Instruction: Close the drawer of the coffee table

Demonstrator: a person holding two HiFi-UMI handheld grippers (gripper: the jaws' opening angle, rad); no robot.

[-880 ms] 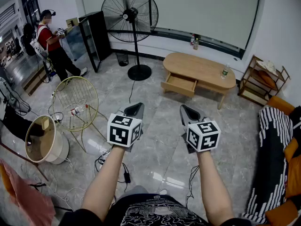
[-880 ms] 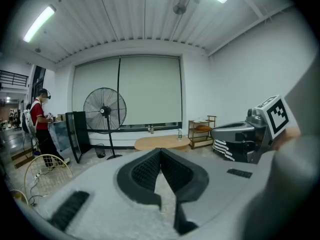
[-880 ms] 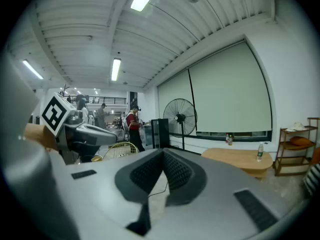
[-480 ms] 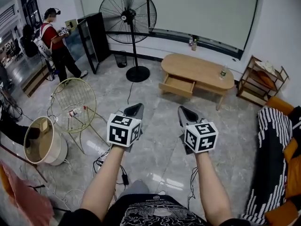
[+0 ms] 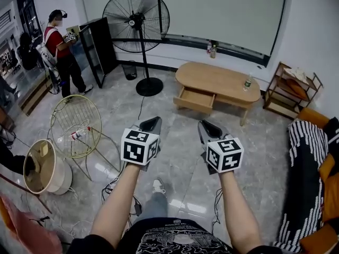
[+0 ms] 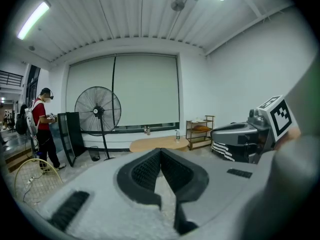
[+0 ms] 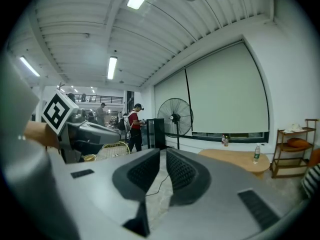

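The oval wooden coffee table (image 5: 218, 78) stands across the room on the marble floor, and its drawer (image 5: 195, 100) is pulled out toward me on its left half. My left gripper (image 5: 153, 123) and right gripper (image 5: 204, 125) are held side by side at mid-height, far short of the table, both pointing toward it. Each is shut with nothing between its jaws. In the left gripper view the table (image 6: 159, 144) shows small beyond the touching jaw tips (image 6: 160, 151). The table (image 7: 241, 159) lies to the right in the right gripper view.
A tall standing fan (image 5: 136, 20) and a black cabinet (image 5: 99, 45) are left of the table, with a person (image 5: 61, 46) beside them. A wire chair (image 5: 76, 126), a round bin (image 5: 45, 166) and floor cables lie left. A wooden shelf (image 5: 292, 89) and striped sofa (image 5: 309, 179) are right.
The table and fan have slid left and grown slightly in the head view as I step forward; my shoe now shows below. Both grippers keep their pose and stay shut.
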